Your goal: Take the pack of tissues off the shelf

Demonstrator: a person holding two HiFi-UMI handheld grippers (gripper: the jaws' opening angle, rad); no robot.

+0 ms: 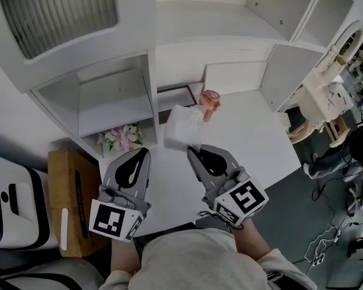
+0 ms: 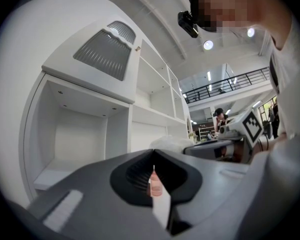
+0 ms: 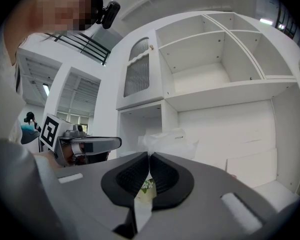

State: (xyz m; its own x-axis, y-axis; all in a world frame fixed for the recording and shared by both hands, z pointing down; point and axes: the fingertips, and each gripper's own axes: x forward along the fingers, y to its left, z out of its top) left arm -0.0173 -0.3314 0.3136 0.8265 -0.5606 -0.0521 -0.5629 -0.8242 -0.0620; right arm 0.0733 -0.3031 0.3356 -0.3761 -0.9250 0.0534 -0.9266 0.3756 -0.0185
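The pack of tissues (image 1: 183, 127) is a soft white plastic-wrapped bundle hanging in the air over the white table (image 1: 248, 132), in front of the shelf unit (image 1: 115, 104). My right gripper (image 1: 190, 150) is shut on its near edge. In the right gripper view the pack (image 3: 170, 141) bulges just above the closed jaws of that gripper (image 3: 149, 155). My left gripper (image 1: 147, 151) hovers beside it on the left, shut with nothing in it; its own view shows the jaws of the left gripper (image 2: 153, 156) meeting and the pack (image 2: 167, 143) off to the right.
A pink cup-like object (image 1: 210, 99) stands on the table behind the pack. Pink flowers (image 1: 123, 136) sit in the low shelf compartment at left. A brown box (image 1: 66, 198) and a white appliance (image 1: 6, 201) are on the floor at left. Chairs and cables lie at right.
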